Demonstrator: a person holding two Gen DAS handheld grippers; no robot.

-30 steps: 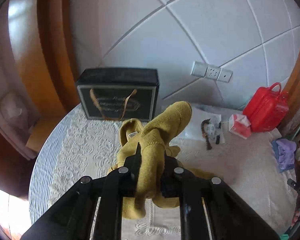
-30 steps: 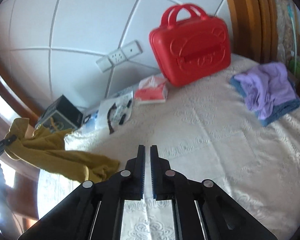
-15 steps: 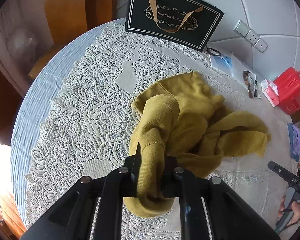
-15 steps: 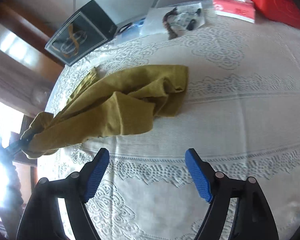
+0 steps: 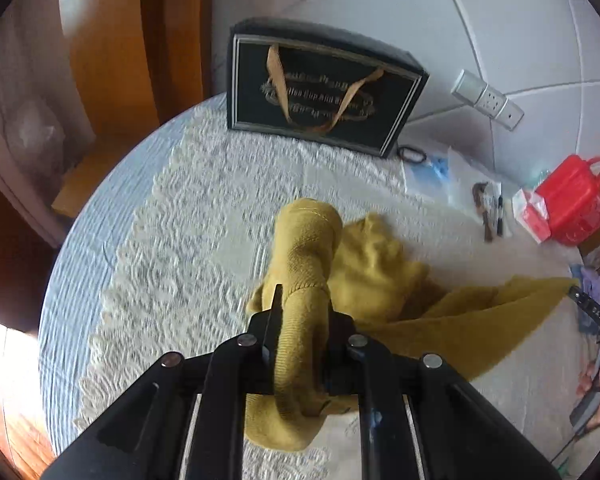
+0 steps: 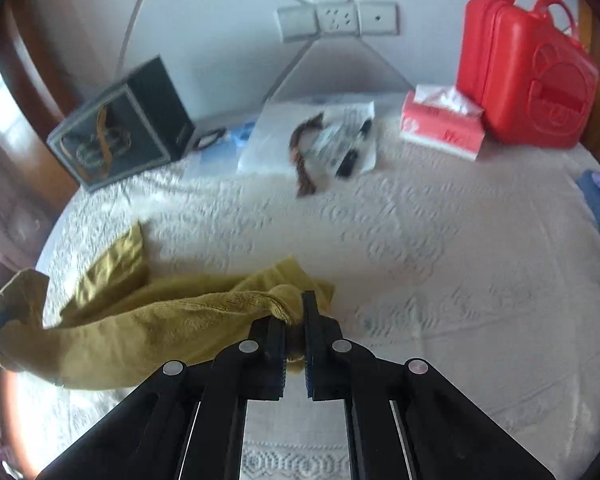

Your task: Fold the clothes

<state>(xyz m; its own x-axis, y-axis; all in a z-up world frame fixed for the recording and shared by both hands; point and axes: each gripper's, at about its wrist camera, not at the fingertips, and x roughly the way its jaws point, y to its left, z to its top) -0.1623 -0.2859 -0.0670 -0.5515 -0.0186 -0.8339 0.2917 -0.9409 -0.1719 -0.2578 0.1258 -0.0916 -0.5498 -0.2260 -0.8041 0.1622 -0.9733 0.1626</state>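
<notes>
Both tongs pinch the mustard garment (image 5: 380, 280): left (image 5: 300, 312) firmly, right (image 6: 294, 312) seemingly closing.

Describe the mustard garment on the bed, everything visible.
The garment is a mustard-yellow knit, soft and ribbed, crumpled rather than folded. One rolled end is clamped in the left hand-held gripper; the right hand-held gripper is closing on another bunched edge. Between them the cloth stretches in a loose band, its middle sagging onto the white lace bedspread.

Knitted mustard garment (image 5: 372, 264) on matt lace bedspread (image 5: 188, 216); glossy red plastic case (image 6: 528, 68).
</notes>
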